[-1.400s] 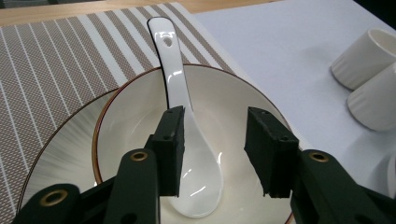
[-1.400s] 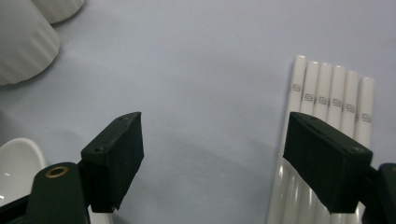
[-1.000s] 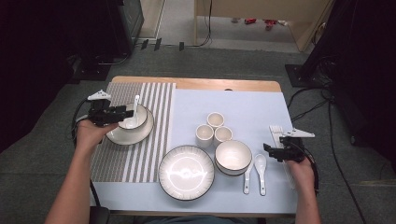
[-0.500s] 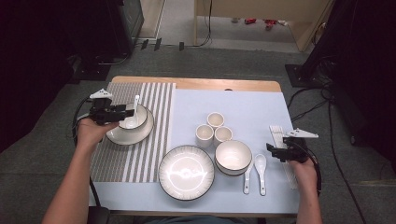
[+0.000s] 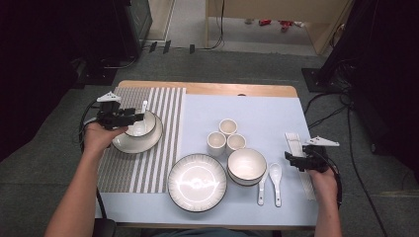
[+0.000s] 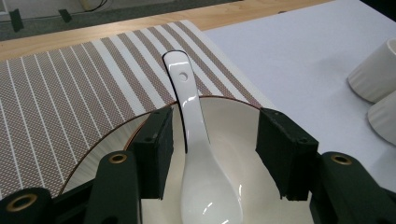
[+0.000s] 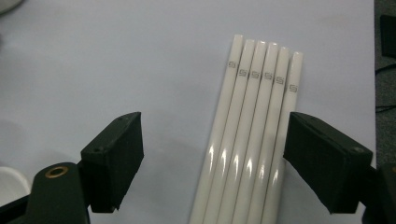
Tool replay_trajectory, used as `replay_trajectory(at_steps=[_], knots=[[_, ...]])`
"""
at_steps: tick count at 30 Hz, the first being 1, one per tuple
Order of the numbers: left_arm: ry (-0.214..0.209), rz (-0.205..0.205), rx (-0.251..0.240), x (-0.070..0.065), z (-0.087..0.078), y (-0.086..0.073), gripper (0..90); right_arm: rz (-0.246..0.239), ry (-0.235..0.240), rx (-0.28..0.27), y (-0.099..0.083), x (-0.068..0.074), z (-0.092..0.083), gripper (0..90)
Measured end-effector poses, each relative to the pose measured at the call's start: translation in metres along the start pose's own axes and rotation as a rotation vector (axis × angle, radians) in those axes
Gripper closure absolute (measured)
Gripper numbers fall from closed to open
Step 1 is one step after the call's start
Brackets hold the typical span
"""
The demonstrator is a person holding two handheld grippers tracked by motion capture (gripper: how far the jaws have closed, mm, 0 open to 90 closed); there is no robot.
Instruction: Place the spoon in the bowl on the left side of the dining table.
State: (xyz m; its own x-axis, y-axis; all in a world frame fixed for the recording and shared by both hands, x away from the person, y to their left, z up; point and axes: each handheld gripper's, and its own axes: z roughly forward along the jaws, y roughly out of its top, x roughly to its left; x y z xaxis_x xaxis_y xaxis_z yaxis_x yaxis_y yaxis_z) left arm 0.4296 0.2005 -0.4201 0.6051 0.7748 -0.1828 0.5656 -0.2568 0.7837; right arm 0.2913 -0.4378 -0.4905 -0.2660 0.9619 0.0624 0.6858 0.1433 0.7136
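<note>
Where the striped placemat (image 5: 143,148) covers the table's nine-o'clock side, a plate (image 5: 129,143) carries a small bowl (image 5: 143,126), and in that bowl rests one white spoon (image 6: 198,158), handle leaning out over the rim toward twelve o'clock. On the pale blue mat (image 5: 257,113): a large dark-rimmed plate (image 5: 196,181) at six o'clock; just beside it a deep bowl (image 5: 246,166); three cups (image 5: 227,136) clustered near centre; two spoons (image 5: 271,182) lying flat; a row of white chopsticks (image 7: 252,140) at three o'clock. The left gripper (image 6: 212,144) hovers over the small bowl, jaws apart on either side of the spoon's handle, not pressing it; they have just been opening. The right gripper (image 7: 215,154) stands with jaws wide over the chopsticks. Against the earlier frame, all crockery lies as it did.
</note>
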Motion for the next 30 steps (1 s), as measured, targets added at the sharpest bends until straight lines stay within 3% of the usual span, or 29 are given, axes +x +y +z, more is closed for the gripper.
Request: replay_trajectory(at_steps=[11,21,30], knots=[[0.007,0.003,0.002,0.0,0.002,0.006,47.4,0.002,-0.016,0.032,-0.003,-0.003,0.006,18.8],[0.003,0.016,0.007,-0.003,0.007,0.014,46.8,-0.017,-0.02,-0.005,-0.009,-0.001,0.008,15.0],[0.002,0.028,0.011,-0.005,0.01,0.02,45.9,-0.017,-0.019,-0.007,-0.009,-0.001,0.008,14.7]])
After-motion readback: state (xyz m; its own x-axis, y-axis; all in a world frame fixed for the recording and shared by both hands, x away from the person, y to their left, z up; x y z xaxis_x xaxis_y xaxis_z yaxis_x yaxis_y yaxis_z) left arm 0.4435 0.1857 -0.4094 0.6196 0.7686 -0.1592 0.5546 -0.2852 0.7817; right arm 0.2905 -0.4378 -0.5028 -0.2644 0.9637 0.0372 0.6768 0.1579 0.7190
